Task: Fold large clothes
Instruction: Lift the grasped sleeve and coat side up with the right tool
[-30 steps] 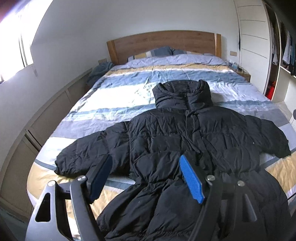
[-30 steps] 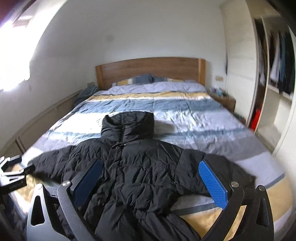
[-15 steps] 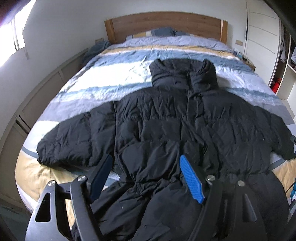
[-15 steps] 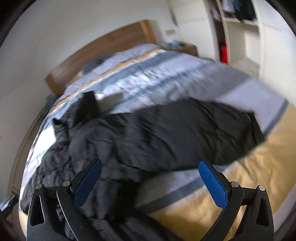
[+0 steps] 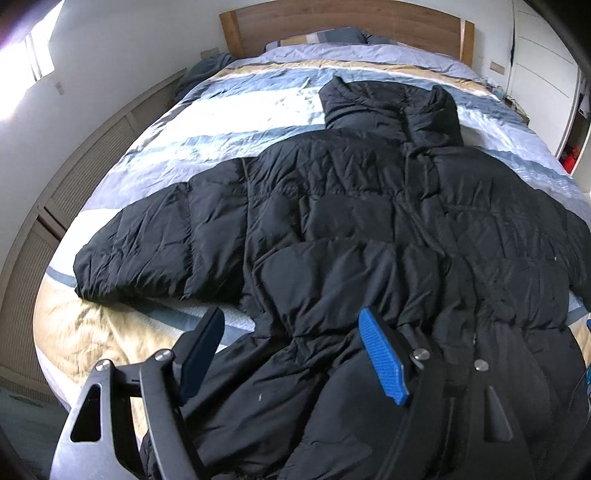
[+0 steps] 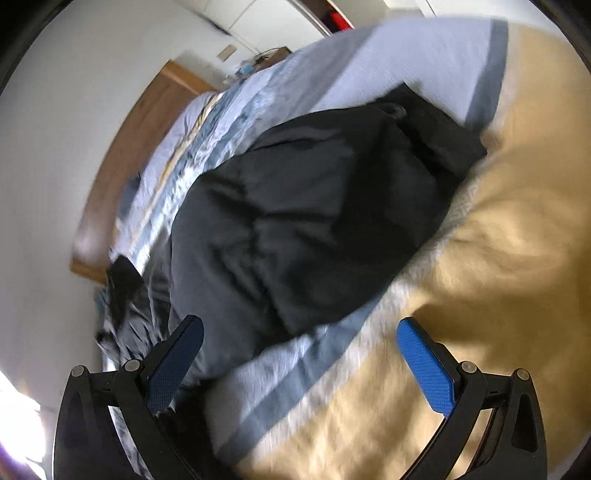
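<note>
The jacket (image 5: 369,229) lies spread front-up on the bed (image 5: 229,110), collar toward the headboard (image 5: 340,18), both sleeves out to the sides, hem at the foot end; nothing is folded yet.

Changes over the last second: the left hand-held gripper (image 5: 291,354) has pushed in closer and now hangs over the jacket's lower left side near the waist, so the jacket fills far more of its view than before; its jaws are wide apart, holding nothing. The right hand-held gripper (image 6: 299,362) has swung hard to the right and rolled; a second ago it faced the headboard squarely, now its view is tilted and motion-blurred, with the right sleeve (image 6: 332,206) straight ahead and the cuff (image 6: 443,125) lying on the bedding; its jaws are also spread, empty, not touching cloth as far as the blur lets me tell.

Judgement: the two hands are splitting up, the right heading for the right sleeve, the left staying by the body, so the first fold is probably the right sleeve brought in across the chest; no grasp made yet; padding is thick and slippery-looking, so a shallow pinch may slip off.
</note>
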`<state>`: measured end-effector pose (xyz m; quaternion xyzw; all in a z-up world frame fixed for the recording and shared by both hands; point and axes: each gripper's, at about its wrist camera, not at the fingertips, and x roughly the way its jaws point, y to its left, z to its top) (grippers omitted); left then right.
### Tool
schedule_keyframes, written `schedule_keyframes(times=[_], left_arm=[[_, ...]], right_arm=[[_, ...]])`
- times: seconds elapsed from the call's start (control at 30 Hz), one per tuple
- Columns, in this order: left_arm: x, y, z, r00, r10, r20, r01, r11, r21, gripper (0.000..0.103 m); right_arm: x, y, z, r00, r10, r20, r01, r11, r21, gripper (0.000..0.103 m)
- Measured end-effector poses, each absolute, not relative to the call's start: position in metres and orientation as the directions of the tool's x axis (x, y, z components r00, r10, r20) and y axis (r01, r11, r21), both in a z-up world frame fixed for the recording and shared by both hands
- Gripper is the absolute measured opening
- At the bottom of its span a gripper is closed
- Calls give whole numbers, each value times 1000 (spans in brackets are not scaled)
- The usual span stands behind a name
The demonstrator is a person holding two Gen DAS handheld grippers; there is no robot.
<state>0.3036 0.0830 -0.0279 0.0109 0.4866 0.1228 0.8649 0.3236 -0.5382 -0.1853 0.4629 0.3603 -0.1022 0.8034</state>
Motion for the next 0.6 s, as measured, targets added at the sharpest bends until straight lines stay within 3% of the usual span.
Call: schedule_keyframes(times=[0.4, 0.5, 0.57, 0.6], left_arm=[[301, 93, -30, 476, 261, -840, -241, 957, 161, 74], [300, 93, -32, 470, 262, -843, -242, 957, 162, 74], [299, 93, -34, 467, 256, -846, -239, 958, 158, 74], [299, 93, -34, 468, 253, -847, -238, 959, 155, 74]], right_arm=[[337, -589, -199, 868, 161, -470, 395, 350, 849, 98], [338, -598, -201, 878, 150, -454, 386, 337, 859, 79], [335, -604, -205, 880, 153, -449, 385, 322, 865, 45], [334, -606, -206, 884, 158, -441, 379, 311, 871, 42]])
